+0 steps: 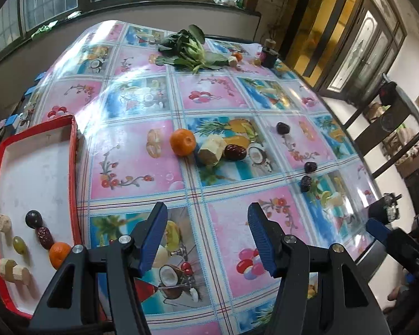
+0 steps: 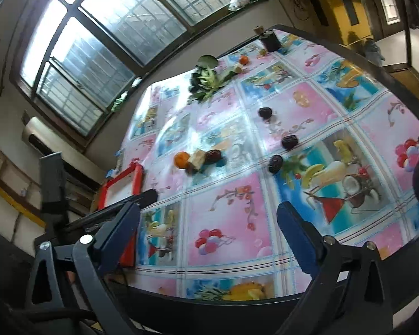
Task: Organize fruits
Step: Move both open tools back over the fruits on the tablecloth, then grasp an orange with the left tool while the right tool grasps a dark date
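Left gripper (image 1: 208, 237) fingers spread, empty, just beside red tray (image 1: 75, 150); right gripper (image 2: 209, 237) likewise spread, empty; tangerine (image 1: 182, 142) mid-table, well apart from tray.

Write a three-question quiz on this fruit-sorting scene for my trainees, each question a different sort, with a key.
1. True or false: the left tool is shut on the orange on the table.
2. Multiple choice: beside that orange lies A) a banana, B) a pale cut chunk touching a red date, C) a lemon.
3. Fill in: sorted pieces lie in the ____-rimmed tray.

Key:
1. False; both it and the right tool are open and empty.
2. B
3. red
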Available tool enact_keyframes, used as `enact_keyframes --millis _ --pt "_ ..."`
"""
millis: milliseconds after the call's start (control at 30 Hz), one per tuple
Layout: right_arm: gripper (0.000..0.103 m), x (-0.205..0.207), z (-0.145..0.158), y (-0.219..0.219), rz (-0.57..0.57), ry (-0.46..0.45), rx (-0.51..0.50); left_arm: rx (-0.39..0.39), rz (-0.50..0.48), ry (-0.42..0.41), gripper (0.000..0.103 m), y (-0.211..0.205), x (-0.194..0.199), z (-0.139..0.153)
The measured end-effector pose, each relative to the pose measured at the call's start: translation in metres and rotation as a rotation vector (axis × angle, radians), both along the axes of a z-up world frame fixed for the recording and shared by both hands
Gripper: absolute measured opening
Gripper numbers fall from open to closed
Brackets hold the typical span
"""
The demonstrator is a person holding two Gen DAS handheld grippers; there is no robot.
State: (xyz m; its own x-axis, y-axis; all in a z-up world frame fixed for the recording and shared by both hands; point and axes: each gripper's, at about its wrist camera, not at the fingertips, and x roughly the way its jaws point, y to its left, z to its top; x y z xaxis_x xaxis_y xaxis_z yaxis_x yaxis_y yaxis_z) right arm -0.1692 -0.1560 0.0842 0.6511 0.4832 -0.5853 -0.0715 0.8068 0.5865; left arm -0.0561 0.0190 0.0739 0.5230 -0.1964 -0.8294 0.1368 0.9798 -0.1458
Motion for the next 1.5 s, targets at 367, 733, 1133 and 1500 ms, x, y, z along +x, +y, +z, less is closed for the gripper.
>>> enact_keyframes --millis 367,733,1133,1500 --pt "0.1 0.065 0.002 -0.018 -0.037 -0.027 -0.483 0.143 0.059 0.061 0.06 0.018 0.05 -0.024" --pt "0.086 0.127 -0.031 -0.024 0.061 0.047 -0.609 0.174 -0.055 0.129 0.059 0.026 0.106 -0.044" --pt "0.056 0.147 -0.062 -0.024 0.154 0.145 -0.533 0.121 -0.297 0.126 0.058 0.01 0.125 -0.048" --pt "0.053 0.148 -0.066 -0.02 0.179 0.136 -0.584 0.125 -0.565 0.131 0.04 -0.003 0.14 -0.063"
